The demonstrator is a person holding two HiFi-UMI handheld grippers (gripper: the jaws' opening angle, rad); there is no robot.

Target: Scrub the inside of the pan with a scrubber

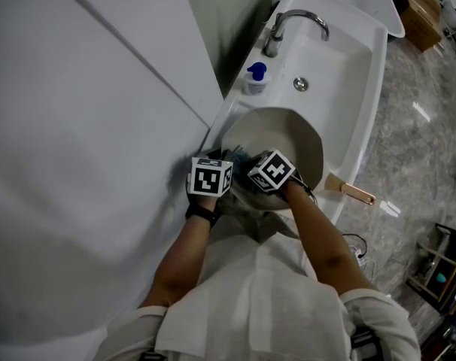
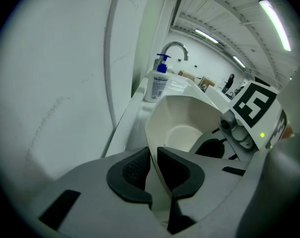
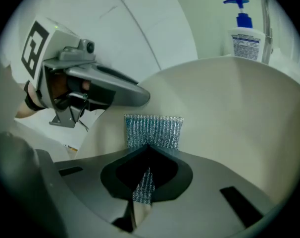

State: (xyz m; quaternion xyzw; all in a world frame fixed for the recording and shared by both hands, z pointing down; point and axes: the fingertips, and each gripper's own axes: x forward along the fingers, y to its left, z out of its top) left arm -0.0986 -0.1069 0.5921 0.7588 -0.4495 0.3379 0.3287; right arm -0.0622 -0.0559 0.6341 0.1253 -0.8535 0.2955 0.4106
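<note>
In the sink (image 1: 380, 66), the left gripper (image 2: 153, 157) pinches the rim of the pan (image 2: 182, 128) at nine o'clock, likely to hold it still. Near six o'clock, the right gripper (image 3: 147, 155) squeezes the blue scrubber (image 3: 153, 130) at the pan's inside wall, ready to rub.

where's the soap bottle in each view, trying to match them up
head view: soap bottle upper middle, on the sink ledge, just beyond the pan.
left gripper view: upper middle, past the pan's far rim.
right gripper view: top right, above the pan's rim.
shared landmark: the pan, in front of the bottle in all three.
</note>
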